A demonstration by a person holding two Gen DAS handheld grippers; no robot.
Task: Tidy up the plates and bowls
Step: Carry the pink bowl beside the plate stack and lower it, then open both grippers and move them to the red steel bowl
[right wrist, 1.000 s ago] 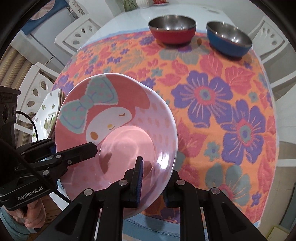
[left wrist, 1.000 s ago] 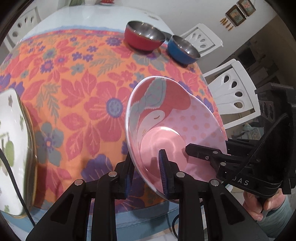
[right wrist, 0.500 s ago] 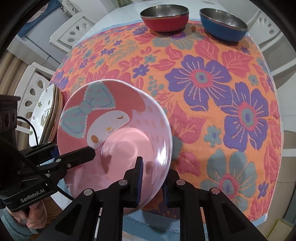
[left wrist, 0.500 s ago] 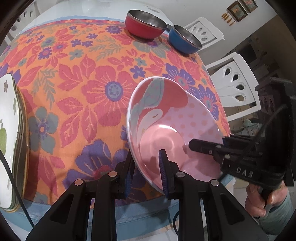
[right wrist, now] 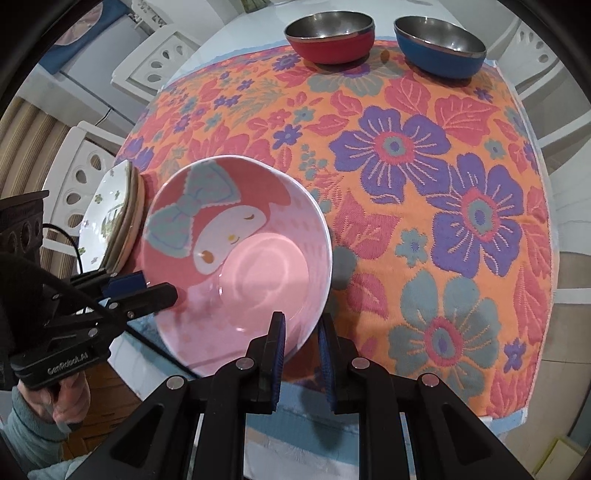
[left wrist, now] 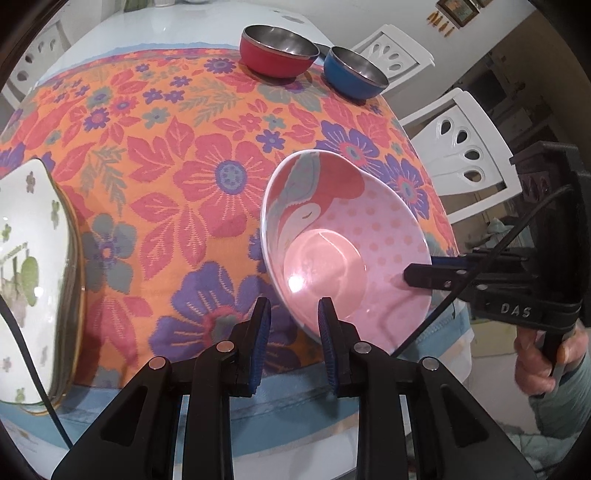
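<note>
glossy pink bowl (right wrist: 255, 266) — woven matt tablecloth (right wrist: 424, 155) — shiny metal-lined red bowl (right wrist: 328, 33).

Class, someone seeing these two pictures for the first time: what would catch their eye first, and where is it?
First the pink cartoon bowl, tilted at the table's near edge, its rim pinched by the left hand-held gripper and the right hand-held gripper. Next the loud floral tablecloth, then the red bowl and blue bowl side by side at the far end.

A floral tablecloth (right wrist: 424, 155) covers the table, white chairs (left wrist: 469, 144) alongside.
</note>
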